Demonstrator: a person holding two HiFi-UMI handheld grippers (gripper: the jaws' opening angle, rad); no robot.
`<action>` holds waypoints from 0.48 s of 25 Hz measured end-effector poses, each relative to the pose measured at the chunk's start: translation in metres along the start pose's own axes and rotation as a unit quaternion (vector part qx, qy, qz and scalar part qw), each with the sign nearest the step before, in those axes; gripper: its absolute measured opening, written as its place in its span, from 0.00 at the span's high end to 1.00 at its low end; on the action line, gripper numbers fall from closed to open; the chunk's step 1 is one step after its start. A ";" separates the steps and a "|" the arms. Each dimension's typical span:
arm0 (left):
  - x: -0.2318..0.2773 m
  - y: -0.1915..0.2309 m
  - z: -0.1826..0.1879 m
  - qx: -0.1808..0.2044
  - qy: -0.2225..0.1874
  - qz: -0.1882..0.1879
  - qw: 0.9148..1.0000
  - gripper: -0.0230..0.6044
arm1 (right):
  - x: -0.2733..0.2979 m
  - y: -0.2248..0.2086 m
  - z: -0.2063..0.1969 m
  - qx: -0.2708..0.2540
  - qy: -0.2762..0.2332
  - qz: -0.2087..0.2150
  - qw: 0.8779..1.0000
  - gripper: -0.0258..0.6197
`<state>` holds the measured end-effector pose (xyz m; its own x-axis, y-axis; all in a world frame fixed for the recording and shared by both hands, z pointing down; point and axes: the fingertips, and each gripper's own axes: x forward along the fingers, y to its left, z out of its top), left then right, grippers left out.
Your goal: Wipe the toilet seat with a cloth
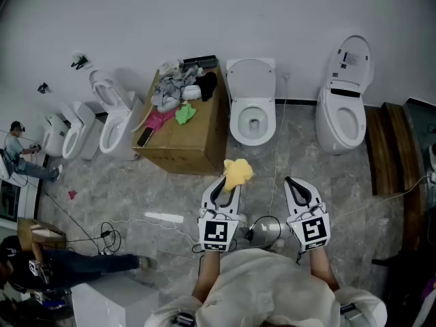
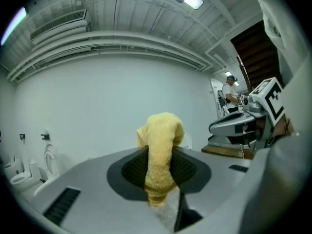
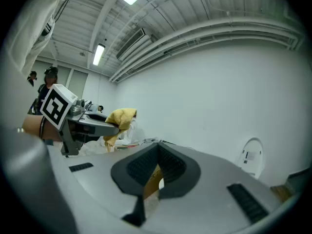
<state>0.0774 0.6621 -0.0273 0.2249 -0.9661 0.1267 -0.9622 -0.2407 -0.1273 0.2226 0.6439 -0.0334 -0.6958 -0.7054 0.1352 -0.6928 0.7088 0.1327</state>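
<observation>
Jaws of left gripper [image 1: 227, 184] pinch yellow cloth [image 1: 238, 173]; right gripper [image 1: 293, 183] closed, empty (open floor [image 1: 303, 157] fronts toilet seat [image 1: 236, 120]).

Bunched yellow cloth [image 1: 238, 174] in left jaws, near white toilet seat [image 1: 236, 128]

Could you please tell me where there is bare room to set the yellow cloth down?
The wooden box's front half is bare, between the phone and its right edge. The floor between the middle toilet and the right toilet is also free. The box's back is crowded with clothes; cables clutter the left floor.
</observation>
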 end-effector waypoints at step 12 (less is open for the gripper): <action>0.042 0.094 -0.027 -0.027 -0.005 -0.048 0.999 0.77 | 0.108 0.016 -0.004 0.003 0.014 -0.051 0.999 0.95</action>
<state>-0.0076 0.6015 -0.0069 0.3170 -0.9402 0.1250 -0.9432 -0.3263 -0.0627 0.1375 0.5789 -0.0133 -0.6167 -0.7732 0.1479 -0.7606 0.6337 0.1414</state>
